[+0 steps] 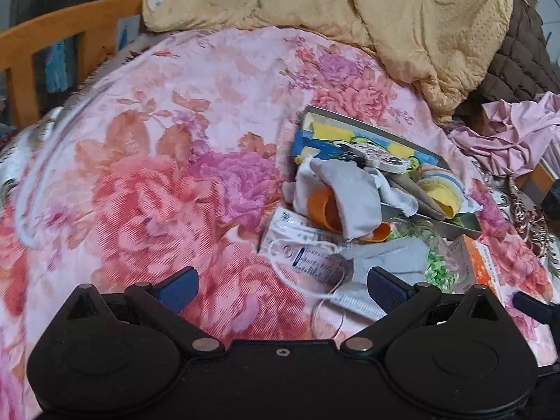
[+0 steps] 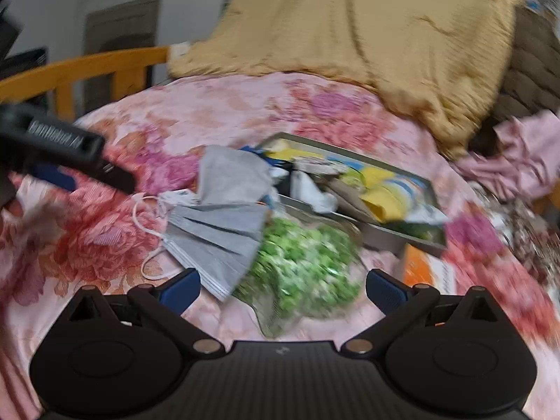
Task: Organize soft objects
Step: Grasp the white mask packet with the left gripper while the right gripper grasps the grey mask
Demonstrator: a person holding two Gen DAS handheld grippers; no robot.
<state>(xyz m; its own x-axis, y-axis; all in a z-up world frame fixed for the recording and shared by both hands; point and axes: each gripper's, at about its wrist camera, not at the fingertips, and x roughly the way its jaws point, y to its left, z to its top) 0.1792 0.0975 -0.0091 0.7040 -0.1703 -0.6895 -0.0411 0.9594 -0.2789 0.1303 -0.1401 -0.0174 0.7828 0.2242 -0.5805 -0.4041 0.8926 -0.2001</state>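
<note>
Grey face mask (image 2: 217,238) lies diagonally, flat.

Two low wrist views across the floral bedspread (image 1: 147,161), both near the tray (image 2: 402,241) clutter.

The left gripper (image 1: 281,288) hangs low over a bed spread with a pink floral blanket (image 1: 157,161), its jaws spread wide with nothing between them. Just ahead of the right-hand jaw lies a grey pleated face mask (image 1: 381,262) with white ear loops, partly over a printed plastic packet (image 1: 304,245). Behind it a shallow tray (image 1: 458,225) holds a grey cloth (image 1: 350,196) draped over something orange, plus yellow and striped fabrics. An orange box (image 1: 476,262) sits near the tray's corner. A tan quilt (image 1: 350,10) is heaped at the far end, beside a wooden bed rail (image 1: 52,35)
</note>
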